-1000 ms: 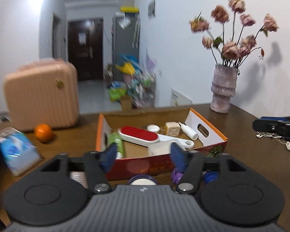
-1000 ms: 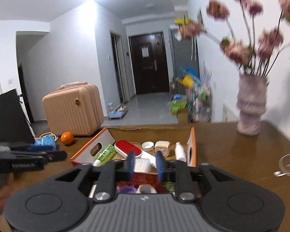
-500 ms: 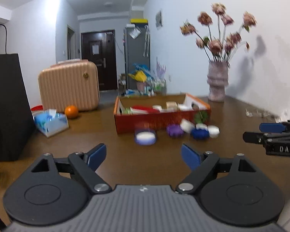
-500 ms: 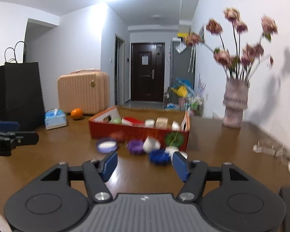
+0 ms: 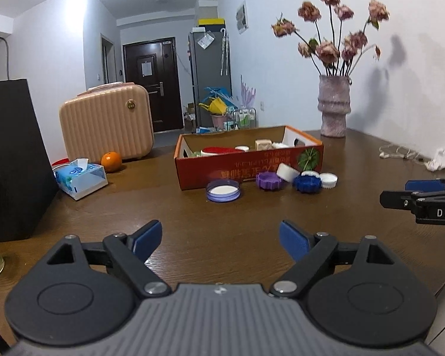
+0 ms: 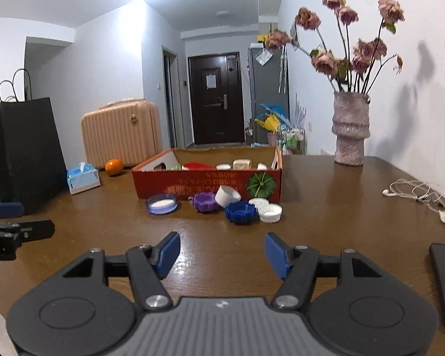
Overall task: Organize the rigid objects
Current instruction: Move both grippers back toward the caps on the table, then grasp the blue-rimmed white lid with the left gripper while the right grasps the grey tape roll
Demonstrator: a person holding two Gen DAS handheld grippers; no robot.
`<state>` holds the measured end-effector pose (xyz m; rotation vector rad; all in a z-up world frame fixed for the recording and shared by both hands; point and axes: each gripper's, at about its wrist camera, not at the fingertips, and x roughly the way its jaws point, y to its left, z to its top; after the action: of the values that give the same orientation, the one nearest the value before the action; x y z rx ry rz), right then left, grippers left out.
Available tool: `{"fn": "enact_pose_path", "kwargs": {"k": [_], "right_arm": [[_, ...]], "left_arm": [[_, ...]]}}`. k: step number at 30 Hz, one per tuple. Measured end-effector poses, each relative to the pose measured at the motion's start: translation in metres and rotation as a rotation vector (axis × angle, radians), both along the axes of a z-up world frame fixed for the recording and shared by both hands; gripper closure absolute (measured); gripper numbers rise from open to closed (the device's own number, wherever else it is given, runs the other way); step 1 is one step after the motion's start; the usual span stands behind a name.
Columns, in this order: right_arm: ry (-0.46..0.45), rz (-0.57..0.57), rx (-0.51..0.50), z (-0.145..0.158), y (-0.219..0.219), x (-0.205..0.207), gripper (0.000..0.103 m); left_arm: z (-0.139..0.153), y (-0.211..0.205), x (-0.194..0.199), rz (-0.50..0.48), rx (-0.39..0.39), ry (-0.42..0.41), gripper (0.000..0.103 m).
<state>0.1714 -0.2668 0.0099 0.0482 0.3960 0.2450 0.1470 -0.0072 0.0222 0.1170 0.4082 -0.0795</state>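
one red cardboard box (image 6: pixel 206 184) at 12 o'clock holds a red-topped brush (image 6: pixel 199 165), white caps, a beige block (image 6: pixel 241 164). left gripper (image 5: pixel 221 238) and right gripper (image 6: pixel 219 255) both released, nothing between them, jaws just opened.

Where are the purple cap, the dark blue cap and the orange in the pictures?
purple cap (image 6: pixel 205 201), right wrist view, on its ridged side wall.
dark blue cap (image 6: pixel 241 212), right wrist view, on its ridged side wall.
orange (image 5: pixel 111 161), left wrist view, on the middle of its peel.

Your left gripper (image 5: pixel 221 238) and right gripper (image 6: pixel 221 255) now back from box (image 5: pixel 249 164), jaws just opened, empty.
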Motion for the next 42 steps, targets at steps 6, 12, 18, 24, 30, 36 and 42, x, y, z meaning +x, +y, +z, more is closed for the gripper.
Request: {"fn": "enact_pose_path", "kwargs": {"k": [6,12,18,24,30,36,42], "right_arm": [[0.056,0.006,0.01,-0.014,0.0,0.02,0.041],[0.09,-0.012,0.005,-0.022,-0.005,0.056,0.041],[0.112,-0.006,0.017,-0.019,-0.007,0.117,0.041],[0.146,0.05,0.06,-0.024,0.002,0.196,0.041],[0.239,0.057,0.179,-0.039,0.009,0.267,0.041],[0.291,0.067,0.201,-0.057,0.015,0.285,0.061],[0.284,0.077,0.222,-0.062,0.014,0.283,0.061]], "left_arm": [[-0.013,-0.003,0.035,-0.002,-0.002,0.06,0.015],[-0.022,-0.002,0.099,0.023,-0.022,0.112,0.015],[-0.026,-0.007,0.183,0.002,-0.044,0.158,0.015],[-0.047,-0.012,0.253,-0.01,-0.068,0.194,0.015],[-0.063,-0.012,0.273,-0.001,-0.089,0.208,0.031],[-0.067,-0.013,0.273,-0.018,-0.085,0.207,0.037],[-0.065,-0.02,0.263,-0.056,-0.045,0.19,0.037]]}}
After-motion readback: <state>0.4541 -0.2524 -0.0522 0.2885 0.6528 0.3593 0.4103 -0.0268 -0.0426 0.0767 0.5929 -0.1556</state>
